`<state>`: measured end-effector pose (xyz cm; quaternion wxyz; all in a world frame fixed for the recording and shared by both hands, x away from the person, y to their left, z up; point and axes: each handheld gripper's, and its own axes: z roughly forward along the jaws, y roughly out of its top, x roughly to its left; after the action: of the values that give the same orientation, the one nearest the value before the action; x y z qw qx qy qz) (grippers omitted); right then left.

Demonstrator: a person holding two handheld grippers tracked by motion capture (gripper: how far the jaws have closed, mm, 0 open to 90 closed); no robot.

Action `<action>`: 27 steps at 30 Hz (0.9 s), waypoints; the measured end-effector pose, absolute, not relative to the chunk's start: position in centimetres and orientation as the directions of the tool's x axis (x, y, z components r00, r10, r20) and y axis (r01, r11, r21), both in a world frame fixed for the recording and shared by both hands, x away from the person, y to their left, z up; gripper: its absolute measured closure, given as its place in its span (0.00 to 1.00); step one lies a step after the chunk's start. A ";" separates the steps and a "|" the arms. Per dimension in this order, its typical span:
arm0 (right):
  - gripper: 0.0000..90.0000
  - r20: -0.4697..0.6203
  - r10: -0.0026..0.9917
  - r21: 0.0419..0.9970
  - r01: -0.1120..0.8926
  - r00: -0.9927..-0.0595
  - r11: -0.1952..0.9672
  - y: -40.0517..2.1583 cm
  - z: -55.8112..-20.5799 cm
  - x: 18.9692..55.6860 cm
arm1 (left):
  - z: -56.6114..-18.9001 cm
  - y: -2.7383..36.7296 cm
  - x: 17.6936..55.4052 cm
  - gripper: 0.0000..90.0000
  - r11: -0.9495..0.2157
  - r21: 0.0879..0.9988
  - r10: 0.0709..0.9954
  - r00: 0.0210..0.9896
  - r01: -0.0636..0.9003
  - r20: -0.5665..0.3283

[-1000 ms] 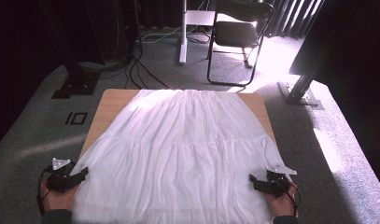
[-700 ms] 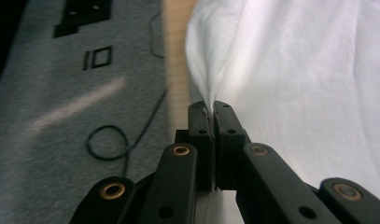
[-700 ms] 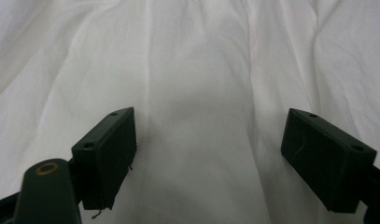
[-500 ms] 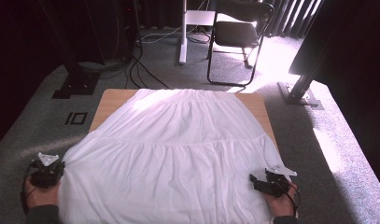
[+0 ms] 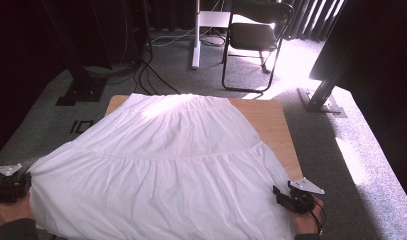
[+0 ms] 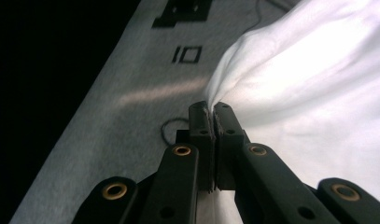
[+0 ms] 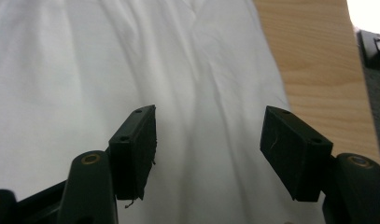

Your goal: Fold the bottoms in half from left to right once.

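Note:
A white tiered skirt (image 5: 176, 160) lies spread over a wooden table (image 5: 276, 125), its hem toward me. My left gripper (image 5: 22, 181) sits off the table's left side, shut on the skirt's left hem corner (image 6: 225, 93), with cloth pinched between the pads and stretched out over the floor. My right gripper (image 5: 280, 196) rests at the skirt's right hem. Its jaws stand apart over the white cloth (image 7: 206, 116) and have just been closing, with the fabric beneath and between them and the pads not pressing on it.
Grey carpet (image 5: 366, 165) surrounds the table. A black folding chair (image 5: 256, 40) and a white post (image 5: 196, 35) stand behind it. A black stand base (image 5: 76, 92) and cables lie at the back left. Bare wood (image 7: 313, 65) shows right of the skirt.
My left gripper has closed on the hem corner and pulled it outward to the left, off the table edge, stretching the skirt wider. The right gripper has stayed in place, its jaws narrowing.

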<state>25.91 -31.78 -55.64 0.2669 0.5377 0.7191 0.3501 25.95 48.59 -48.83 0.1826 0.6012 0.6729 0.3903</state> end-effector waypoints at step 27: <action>0.39 0.014 0.953 0.760 0.623 -0.302 0.186 -32.2 -56.8 26.1 | -41.2 27.1 28.0 0.99 -0.330 0.863 0.849 0.520 0.383 0.093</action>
<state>26.09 -32.16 -56.79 0.2420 0.5391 0.7311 0.3412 28.02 27.15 -41.19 0.4165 0.7659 0.4022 0.2796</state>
